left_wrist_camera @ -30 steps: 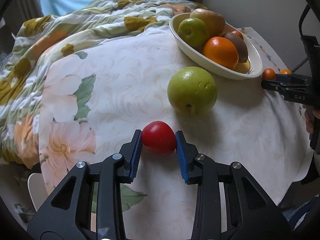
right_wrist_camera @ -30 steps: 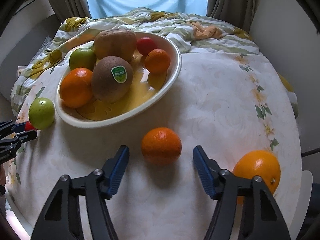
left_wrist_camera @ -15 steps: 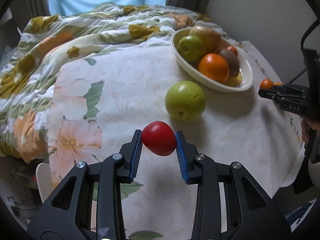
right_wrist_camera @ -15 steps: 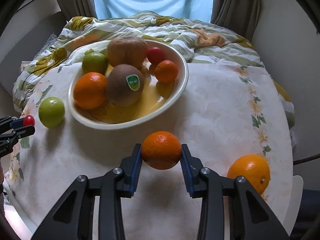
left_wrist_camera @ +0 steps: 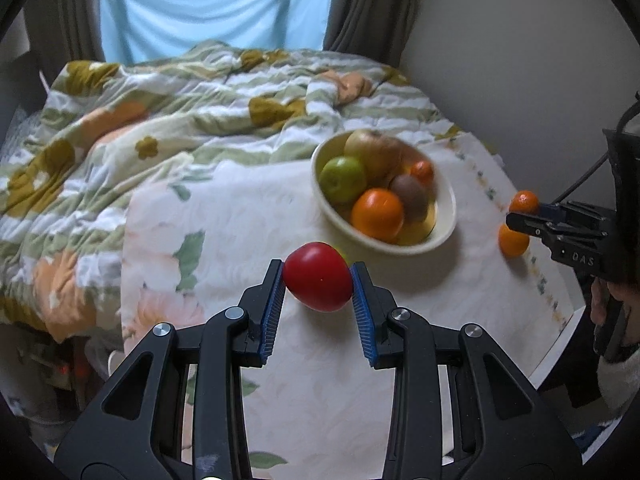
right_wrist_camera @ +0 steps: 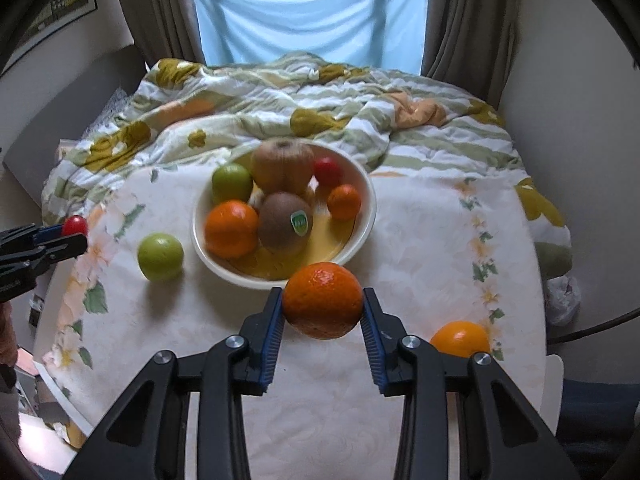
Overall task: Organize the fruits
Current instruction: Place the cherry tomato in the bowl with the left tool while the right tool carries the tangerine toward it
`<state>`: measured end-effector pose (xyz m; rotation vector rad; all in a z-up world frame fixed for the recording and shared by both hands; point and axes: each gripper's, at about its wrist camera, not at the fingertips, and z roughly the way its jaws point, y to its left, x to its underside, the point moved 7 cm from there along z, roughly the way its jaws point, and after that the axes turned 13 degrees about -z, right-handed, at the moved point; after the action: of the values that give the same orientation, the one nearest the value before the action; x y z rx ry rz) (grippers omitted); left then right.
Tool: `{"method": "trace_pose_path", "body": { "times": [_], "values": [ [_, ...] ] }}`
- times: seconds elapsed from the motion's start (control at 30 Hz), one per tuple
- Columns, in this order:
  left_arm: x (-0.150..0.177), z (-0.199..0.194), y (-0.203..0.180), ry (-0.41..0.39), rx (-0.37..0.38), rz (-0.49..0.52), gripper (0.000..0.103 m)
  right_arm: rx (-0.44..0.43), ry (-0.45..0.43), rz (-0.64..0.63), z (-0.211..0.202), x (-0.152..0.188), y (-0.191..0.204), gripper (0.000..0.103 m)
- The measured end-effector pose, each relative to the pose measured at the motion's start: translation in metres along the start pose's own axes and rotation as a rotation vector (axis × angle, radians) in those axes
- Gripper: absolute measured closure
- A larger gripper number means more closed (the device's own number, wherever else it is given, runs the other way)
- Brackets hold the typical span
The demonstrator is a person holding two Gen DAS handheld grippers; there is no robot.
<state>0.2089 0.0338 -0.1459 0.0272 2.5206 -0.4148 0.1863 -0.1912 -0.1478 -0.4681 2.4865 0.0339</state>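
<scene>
Fingers (left_wrist_camera: pixel 273 300) clamp tomato (left_wrist_camera: pixel 318 276) — mandarin (right_wrist_camera: pixel 322 300) likewise.

Right hand-held gripper (right_wrist_camera: pixel 323 309): blue pads pressed on both sides of a mandarin (right_wrist_camera: pixel 322 300), held clear of the counter (right_wrist_camera: pixel 420 248).
Beyond it: cream bowl (right_wrist_camera: pixel 370 216) with kiwi, orange, green apple, small red fruit.
To its right: an orange (right_wrist_camera: pixel 460 339) on the counter.
Ahead to its left: loose green apple (right_wrist_camera: pixel 160 257).
Far left: left hand-held gripper (right_wrist_camera: pixel 66 240) clamping a red tomato (right_wrist_camera: pixel 75 225).
</scene>
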Motion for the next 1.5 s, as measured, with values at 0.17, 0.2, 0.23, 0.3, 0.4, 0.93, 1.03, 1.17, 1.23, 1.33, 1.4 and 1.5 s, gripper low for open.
{"method": "trace_pose_path", "body": {
  "times": [0.17,0.2,0.23,0.3,0.4,0.93,1.03,1.17,1.23,1.33,1.4,1.5],
  "values": [
    [-0.021,0.000,-0.028,-0.027,0.012,0.020,0.063,-0.007,-0.029,-0.003,-0.014,-0.013,-0.008,0.068],
    [-0.024,0.002,-0.032,-0.031,0.013,0.019,0.063,-0.010,-0.034,-0.007,-0.015,-0.015,-0.011,0.068],
    [-0.028,0.004,-0.037,-0.035,0.016,0.018,0.063,-0.013,-0.037,-0.010,-0.015,-0.017,-0.014,0.068],
    [-0.036,0.010,-0.049,-0.042,0.020,0.017,0.063,-0.023,-0.044,-0.015,-0.013,-0.021,-0.020,0.068],
    [-0.045,0.021,-0.063,-0.048,0.012,0.012,0.063,-0.046,-0.047,-0.026,-0.008,-0.024,-0.030,0.068],
    [-0.056,0.122,-0.083,0.057,-0.070,-0.133,0.063,-0.143,-0.014,-0.146,0.040,-0.039,-0.071,0.068],
    [-0.056,0.132,-0.083,0.070,-0.097,-0.124,0.063,-0.159,-0.014,-0.151,0.048,-0.042,-0.075,0.068],
    [-0.057,0.136,-0.085,0.073,-0.130,-0.110,0.063,-0.173,-0.017,-0.153,0.053,-0.045,-0.080,0.068],
    [-0.058,0.135,-0.086,0.069,-0.146,-0.096,0.063,-0.177,-0.020,-0.152,0.054,-0.046,-0.082,0.068],
    [-0.062,0.132,-0.088,0.050,-0.178,-0.070,0.062,-0.179,-0.026,-0.147,0.055,-0.049,-0.086,0.068],
    [-0.062,0.129,-0.088,0.049,-0.186,-0.065,0.036,-0.177,-0.030,-0.143,0.054,-0.051,-0.088,0.068],
    [-0.063,0.118,-0.086,0.019,-0.177,-0.074,0.000,-0.176,-0.033,-0.138,0.052,-0.053,-0.089,0.068]
  ]
}}
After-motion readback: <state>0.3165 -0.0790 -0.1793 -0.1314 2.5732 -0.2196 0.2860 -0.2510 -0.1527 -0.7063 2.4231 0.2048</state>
